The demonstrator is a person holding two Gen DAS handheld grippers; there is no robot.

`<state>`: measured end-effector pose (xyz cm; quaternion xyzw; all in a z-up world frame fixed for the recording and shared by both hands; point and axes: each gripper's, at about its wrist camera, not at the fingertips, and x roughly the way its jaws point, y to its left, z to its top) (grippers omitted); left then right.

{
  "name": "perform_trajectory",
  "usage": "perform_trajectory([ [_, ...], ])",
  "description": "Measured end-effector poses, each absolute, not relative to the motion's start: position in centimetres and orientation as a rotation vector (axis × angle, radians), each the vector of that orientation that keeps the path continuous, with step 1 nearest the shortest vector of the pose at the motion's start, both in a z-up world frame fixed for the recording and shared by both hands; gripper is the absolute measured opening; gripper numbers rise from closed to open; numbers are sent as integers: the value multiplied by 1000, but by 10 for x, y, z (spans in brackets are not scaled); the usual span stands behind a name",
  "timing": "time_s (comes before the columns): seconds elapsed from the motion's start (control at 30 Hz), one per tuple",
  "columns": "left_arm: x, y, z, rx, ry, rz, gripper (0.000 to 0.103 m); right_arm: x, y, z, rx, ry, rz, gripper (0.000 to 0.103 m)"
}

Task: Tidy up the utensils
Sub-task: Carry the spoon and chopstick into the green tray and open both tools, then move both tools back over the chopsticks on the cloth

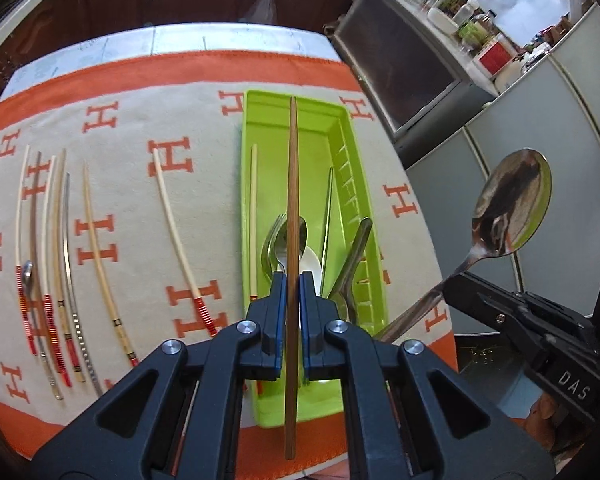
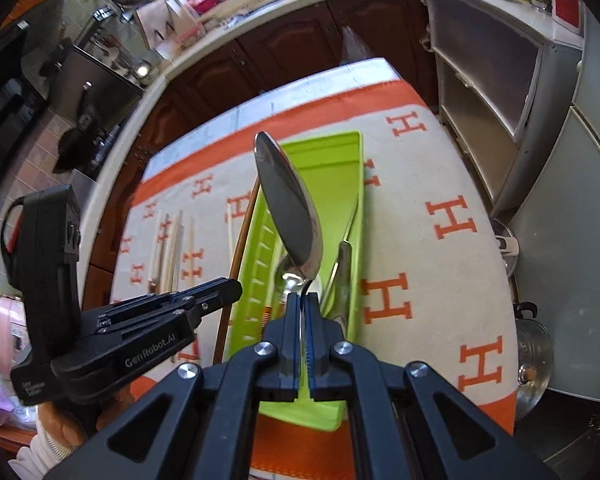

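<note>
My left gripper [image 1: 293, 284] is shut on a brown wooden chopstick [image 1: 292, 184] and holds it lengthwise above the green utensil tray [image 1: 256, 120]. The tray holds a fork [image 1: 271, 240], spoons, a pale chopstick [image 1: 253, 216] and a metal utensil [image 1: 354, 256]. My right gripper [image 2: 303, 304] is shut on the handle of a metal spoon [image 2: 290, 208], held above the tray [image 2: 340, 160]. The spoon [image 1: 512, 204] and right gripper [image 1: 452, 286] also show at the right of the left wrist view. The left gripper [image 2: 228, 292] shows at the left of the right wrist view.
Several chopsticks [image 1: 48, 264] lie side by side on the orange and beige cloth [image 1: 148, 120] left of the tray, and one more [image 1: 180, 240] lies nearer the tray. Grey cabinets [image 1: 540, 152] stand right of the table. A metal pot [image 2: 534, 356] sits low at the right.
</note>
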<state>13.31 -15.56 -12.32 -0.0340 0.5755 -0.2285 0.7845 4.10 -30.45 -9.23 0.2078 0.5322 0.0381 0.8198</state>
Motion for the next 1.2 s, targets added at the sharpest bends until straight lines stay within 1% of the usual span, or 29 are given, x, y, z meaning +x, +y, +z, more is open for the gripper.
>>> perform_trajectory([
  [0.17,145,-170,-153,-38,1273,-465,4,69,-300,-130,446,1209,83,2],
  [0.4,164,-169,-169,-38,1272,-438,4,108,-293,-166,459,1245,18,2],
  [0.5,169,-169,-173,-48,1271,-452,4,114,-305,-170,537,1215,-17,3],
  [0.6,168,-170,-173,-25,1274,-460,6,111,-309,-163,573,1178,3,3],
  [0.63,167,-170,-172,-19,1279,-462,7,107,-309,-159,571,1168,6,3],
  [0.7,164,-170,-169,-15,1284,-465,17,102,-307,-152,571,1153,13,3],
  [0.73,162,-170,-168,-17,1284,-477,19,99,-307,-149,573,1148,15,3],
  [0.9,144,-164,-151,4,1274,-502,25,76,-305,-136,580,1123,20,3],
  [0.93,139,-162,-148,13,1268,-497,30,73,-304,-135,577,1120,18,3],
  [0.97,136,-160,-144,22,1260,-488,38,69,-302,-133,569,1120,15,3],
  [1.0,131,-156,-139,35,1237,-473,43,64,-300,-132,562,1122,11,3],
  [1.2,109,-127,-121,56,1171,-430,45,38,-286,-129,541,1119,11,3],
])
